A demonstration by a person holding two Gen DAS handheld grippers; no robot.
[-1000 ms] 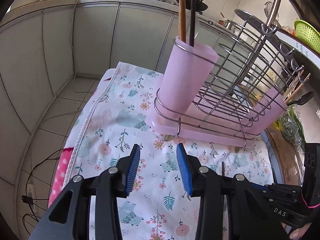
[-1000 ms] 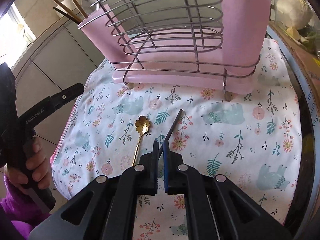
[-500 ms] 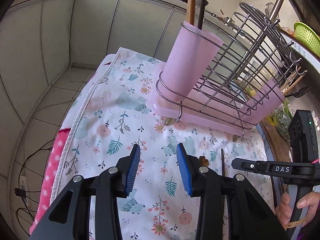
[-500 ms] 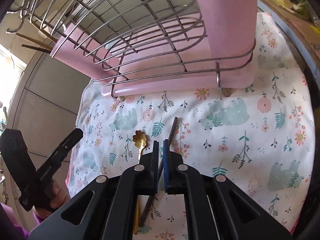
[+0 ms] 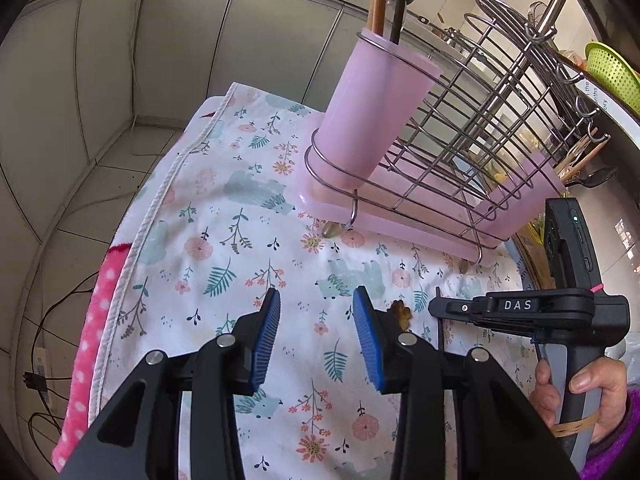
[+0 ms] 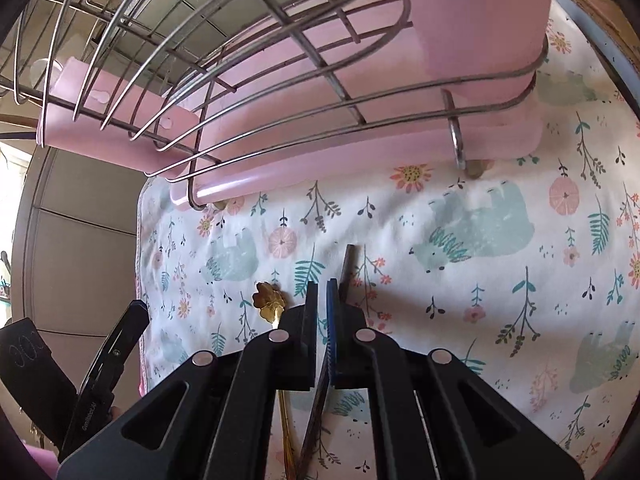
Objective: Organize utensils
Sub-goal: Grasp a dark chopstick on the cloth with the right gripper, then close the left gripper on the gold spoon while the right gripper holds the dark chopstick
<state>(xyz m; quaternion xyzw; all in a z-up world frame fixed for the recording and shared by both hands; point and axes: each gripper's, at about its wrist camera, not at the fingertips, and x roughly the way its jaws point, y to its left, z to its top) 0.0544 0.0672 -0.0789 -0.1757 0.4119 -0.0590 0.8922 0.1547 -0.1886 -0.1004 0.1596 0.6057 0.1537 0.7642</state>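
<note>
From the left wrist view, the left gripper (image 5: 316,334) hangs over the middle of the table, which is covered by a white floral cloth (image 5: 224,240), with its blue-padded jaws wide apart and nothing between them. Toward the far edge stands the wire dish rack on a pink plastic tray (image 5: 452,160); its near-left pink plastic utensil cup (image 5: 372,108) holds a wooden stick and a dark one upright, and a second pink cup (image 5: 532,196) sits at the rack's far end with a few handles poking out. Near the right edge the right gripper (image 5: 440,307) reaches in low, held by the person's hand (image 5: 580,392), with the flower-shaped end of a gold metal spoon (image 5: 401,311) and a thin dark chopstick (image 5: 440,332) just beside its tip. From the right wrist view, the right gripper (image 6: 322,292) has its jaws nearly together around the dark chopstick (image 6: 346,268), which passes between them and points toward the rack; whether the pads actually pinch it I cannot tell. The gold spoon (image 6: 270,300) lies just left of it on the cloth. The step in hand looks like picking up the chopstick; next it would need lifting, turning upright and dropping into a cup. The chopstick's near end and most of the spoon's handle are hidden under the gripper body, and the cup rims are cut off here.
</note>
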